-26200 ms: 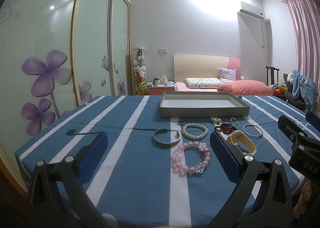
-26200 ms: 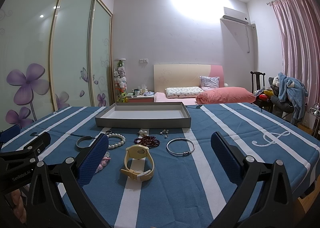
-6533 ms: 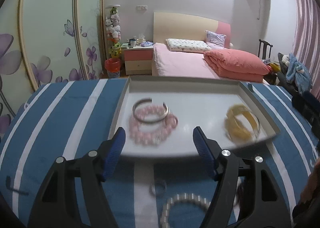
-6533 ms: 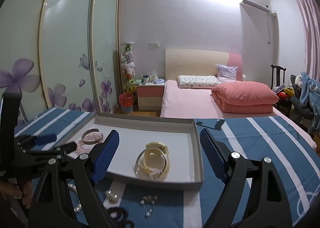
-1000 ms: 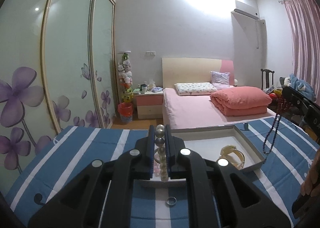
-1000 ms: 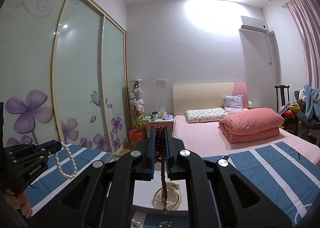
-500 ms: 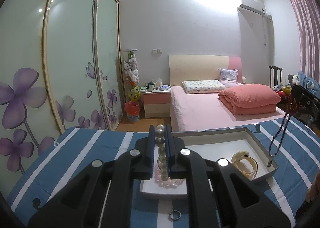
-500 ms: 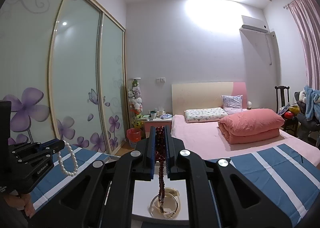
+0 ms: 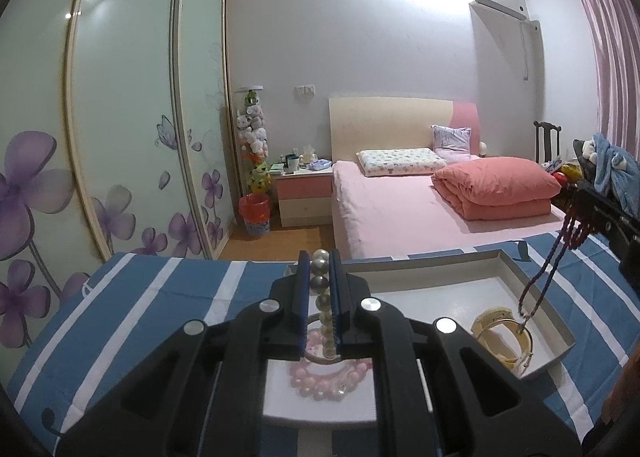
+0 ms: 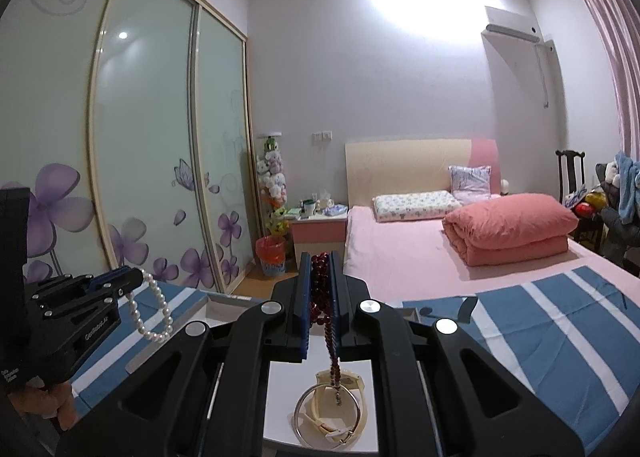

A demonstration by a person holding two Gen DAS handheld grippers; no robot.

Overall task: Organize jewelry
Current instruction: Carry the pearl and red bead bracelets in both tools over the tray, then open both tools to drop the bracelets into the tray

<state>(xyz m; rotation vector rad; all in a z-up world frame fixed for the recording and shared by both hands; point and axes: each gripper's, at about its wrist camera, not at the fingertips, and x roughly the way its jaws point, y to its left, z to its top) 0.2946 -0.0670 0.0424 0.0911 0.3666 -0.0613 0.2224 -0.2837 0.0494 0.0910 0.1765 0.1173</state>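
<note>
Carrying both strands over the tray (image 9: 532, 285), the left gripper (image 9: 320, 269) has its jaws clamped on the pearls (image 9: 321, 284) and the right gripper (image 10: 320, 269) on dark red beads (image 10: 320, 293) dangling above the watch (image 10: 340, 413), so next comes lowering and releasing each inside

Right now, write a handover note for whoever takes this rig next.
Left tool: shut on the pearl bracelet, above the tray.
Right tool: shut on the dark red bead strand, dangling over the yellow watch.
Done: pink bead bracelet, watch and silver bangle lie in the tray.
Left: lower and release both strands; small pieces outside the tray aren't visible now.
</note>
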